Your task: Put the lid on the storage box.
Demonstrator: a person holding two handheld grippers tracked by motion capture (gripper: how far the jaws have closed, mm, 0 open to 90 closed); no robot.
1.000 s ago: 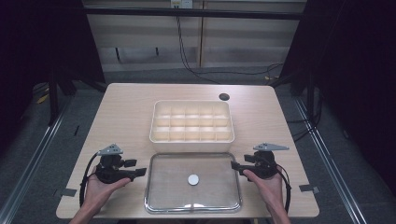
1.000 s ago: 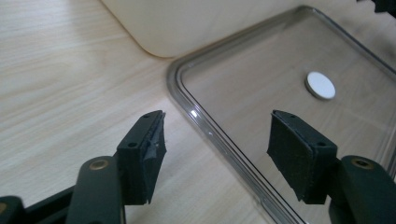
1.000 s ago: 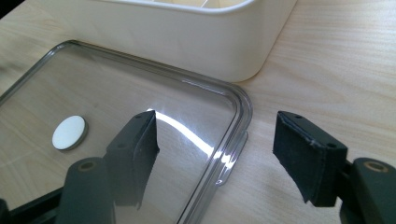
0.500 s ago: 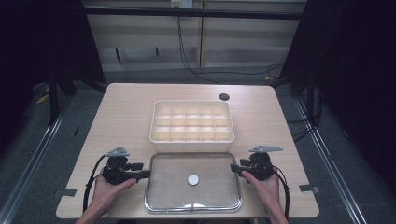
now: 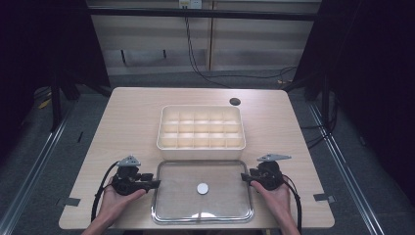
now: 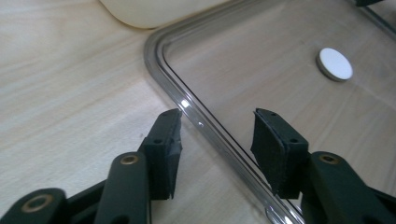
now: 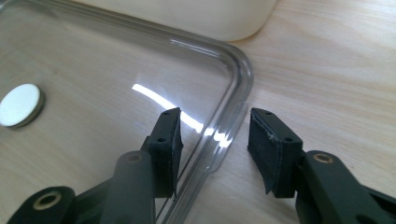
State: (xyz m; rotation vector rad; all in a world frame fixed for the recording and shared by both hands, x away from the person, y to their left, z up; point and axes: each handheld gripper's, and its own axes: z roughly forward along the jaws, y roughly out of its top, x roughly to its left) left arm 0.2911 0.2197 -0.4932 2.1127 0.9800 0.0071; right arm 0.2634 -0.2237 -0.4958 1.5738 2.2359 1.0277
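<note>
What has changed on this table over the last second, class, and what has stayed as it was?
Both hands slid toward the near edge and inward. The left hand-held gripper and right hand-held gripper now sit open, each straddling a side rim of the clear lid. Nothing was gripped or released. The lid, its white disc and the compartment box stayed put.

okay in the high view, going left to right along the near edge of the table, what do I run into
Left gripper → clear lid's left rim → white round disc at the lid's middle → lid's right rim → right gripper.
</note>
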